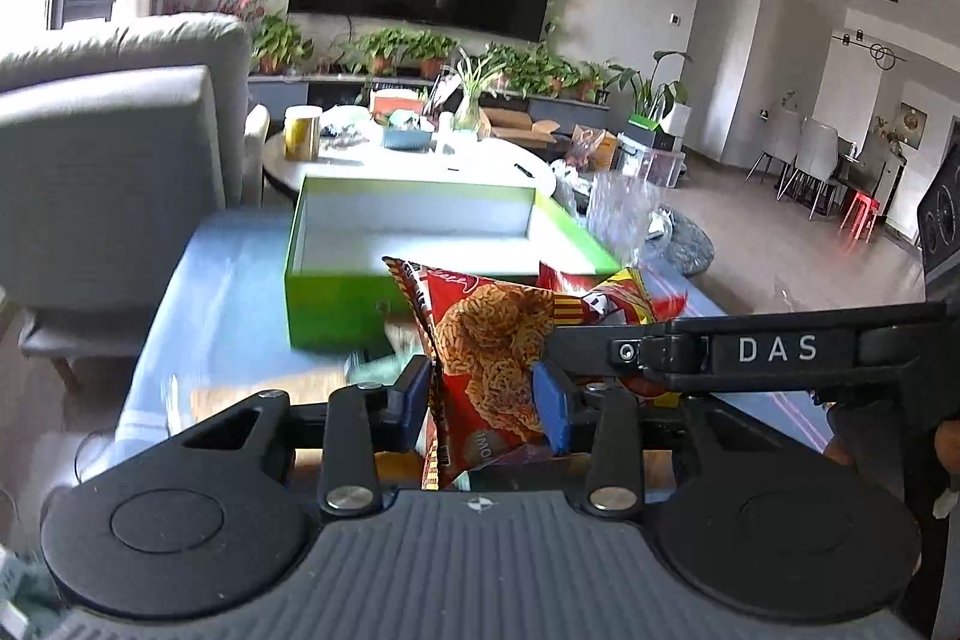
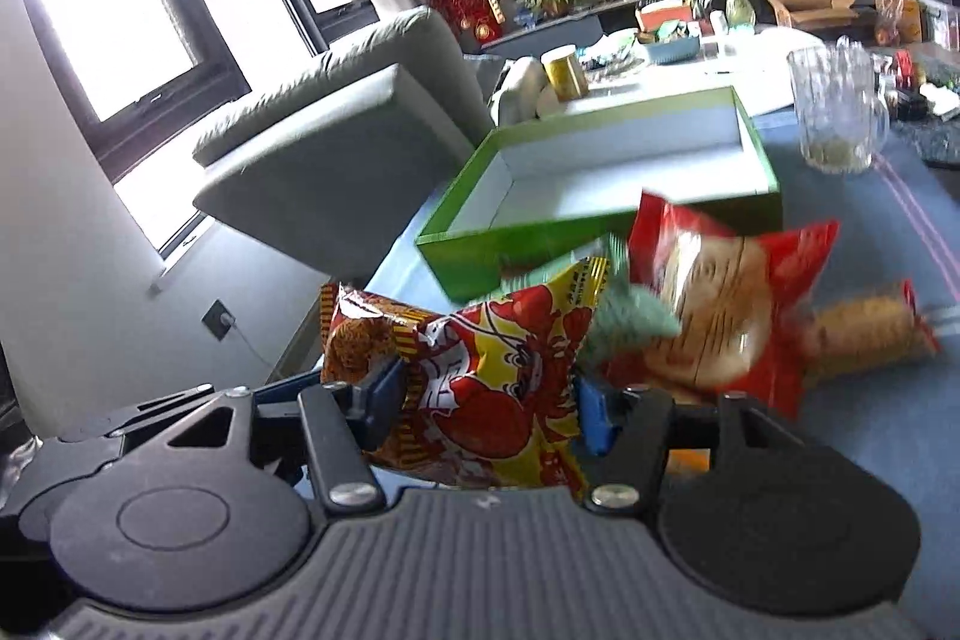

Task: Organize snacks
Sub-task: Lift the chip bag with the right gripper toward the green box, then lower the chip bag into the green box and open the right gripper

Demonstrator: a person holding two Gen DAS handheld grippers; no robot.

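Observation:
My left gripper (image 1: 482, 400) is shut on a red noodle-snack packet (image 1: 486, 358), held upright between the blue pads (image 1: 549, 406). My right gripper (image 2: 489, 406) is shut on a red-and-yellow snack packet (image 2: 498, 382); its black finger marked DAS (image 1: 774, 349) reaches in from the right in the left wrist view. Just beyond both packets stands an open green box (image 1: 336, 298) (image 2: 468, 256) with a white, bare inside. On the blue tablecloth (image 2: 840, 460) lie a red snack bag (image 2: 720, 304), a pale green packet (image 2: 636, 322) and a biscuit pack (image 2: 864, 328).
A glass pitcher (image 2: 840, 112) (image 1: 624, 214) stands right of the box. A grey armchair (image 1: 102, 184) (image 2: 336, 148) sits close on the left. Behind the box is a white round table (image 1: 480, 154) crowded with items, then plants and a wall TV.

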